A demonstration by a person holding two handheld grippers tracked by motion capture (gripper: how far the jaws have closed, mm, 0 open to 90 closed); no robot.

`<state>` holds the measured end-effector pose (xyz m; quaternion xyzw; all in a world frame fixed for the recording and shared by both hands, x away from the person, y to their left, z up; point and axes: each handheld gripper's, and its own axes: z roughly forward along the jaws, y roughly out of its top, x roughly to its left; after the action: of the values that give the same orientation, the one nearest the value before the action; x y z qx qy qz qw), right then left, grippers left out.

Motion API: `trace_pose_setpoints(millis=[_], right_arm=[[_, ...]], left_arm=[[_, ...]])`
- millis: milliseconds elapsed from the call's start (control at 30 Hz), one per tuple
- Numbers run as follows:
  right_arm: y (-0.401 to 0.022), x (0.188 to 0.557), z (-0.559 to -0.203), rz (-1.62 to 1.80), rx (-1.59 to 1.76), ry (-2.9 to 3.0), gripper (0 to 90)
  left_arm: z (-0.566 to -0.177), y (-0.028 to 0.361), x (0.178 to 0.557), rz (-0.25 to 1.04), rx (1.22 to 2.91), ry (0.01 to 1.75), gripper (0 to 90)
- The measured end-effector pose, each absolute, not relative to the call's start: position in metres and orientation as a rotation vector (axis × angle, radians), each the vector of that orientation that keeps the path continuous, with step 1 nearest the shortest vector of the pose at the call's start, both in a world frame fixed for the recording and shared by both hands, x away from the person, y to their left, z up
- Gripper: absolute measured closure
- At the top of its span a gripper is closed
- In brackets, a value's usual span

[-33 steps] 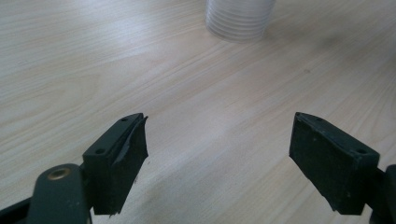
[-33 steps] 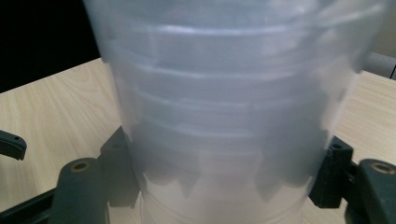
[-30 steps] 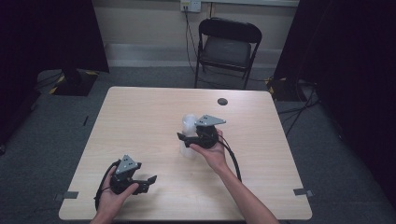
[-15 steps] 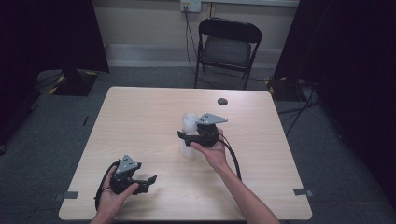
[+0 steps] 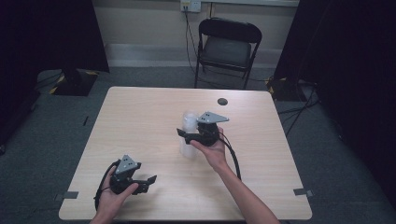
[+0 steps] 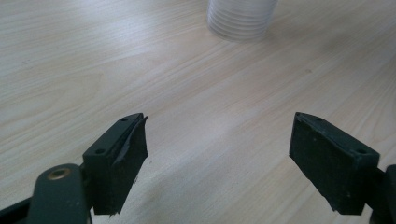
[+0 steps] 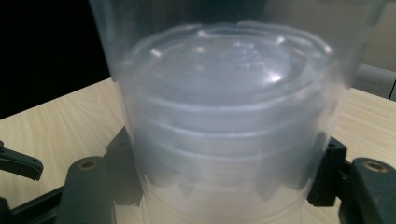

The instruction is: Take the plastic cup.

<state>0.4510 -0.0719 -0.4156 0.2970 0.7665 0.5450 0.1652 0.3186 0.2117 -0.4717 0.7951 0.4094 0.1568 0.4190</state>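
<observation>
1. Jaws of the left gripper [image 5: 150, 179] stand wide apart over bare wood near the front left corner of the pale wooden table [image 5: 140, 116], with nothing between them. In the left gripper view the two black pads [image 6: 126, 154] frame empty tabletop, and the ribbed base of the stack stands well beyond them.
2. Left gripper and the hand carrying it look the same in the high view as a second ago, so this side appears to be waiting.
3. Near the table's middle stands the stack of clear, ribbed plastic cups [image 5: 189, 133], upright on the wood; the right gripper view shows several cups nested one inside another [image 7: 229, 121].
4. Jaws of the right gripper [image 5: 186, 136] have just been closing, with the stack between them; its black jaws flank the stack's sides closely. They seem to be pressing on the plastic, though the translucent wall blurs the contact, so a firm hold is a judgement.
5. That closing suggests a grasp on the stack is being made or has just been made, probably ahead of lifting it or separating a cup.
6. Farther right and back, a small dark round disc [image 5: 222, 101] lies on the table, well apart from the cups.
7. No brand, label or readable writing appears on the cups, grippers or table.
</observation>
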Motion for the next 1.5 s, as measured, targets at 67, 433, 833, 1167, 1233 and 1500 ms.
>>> trace_pose_setpoints(millis=[67, 433, 833, 1167, 1233, 1500], right_arm=[[-0.072, 0.451, -0.414, 1.557, 0.841, 2.182, 31.1], [-0.073, 0.451, -0.405, 1.574, 0.832, 2.169, 31.6], [-0.075, 0.45, -0.398, 1.59, 0.828, 2.138, 32.3], [-0.075, 0.451, -0.389, 1.611, 0.814, 2.135, 32.6], [-0.075, 0.45, -0.388, 1.616, 0.812, 2.139, 32.6], [-0.074, 0.45, -0.384, 1.629, 0.814, 2.125, 33.1]], left_arm=[[-0.472, 0.212, 0.319, 0.394, 1.994, 1.027, 18.9], [-0.472, 0.211, 0.319, 0.395, 1.992, 1.027, 18.9], [-0.473, 0.211, 0.319, 0.395, 1.987, 1.035, 18.9], [-0.473, 0.212, 0.319, 0.397, 1.986, 1.038, 18.9], [-0.473, 0.212, 0.319, 0.397, 1.987, 1.038, 18.9], [-0.473, 0.212, 0.319, 0.4, 1.993, 1.034, 18.9]])
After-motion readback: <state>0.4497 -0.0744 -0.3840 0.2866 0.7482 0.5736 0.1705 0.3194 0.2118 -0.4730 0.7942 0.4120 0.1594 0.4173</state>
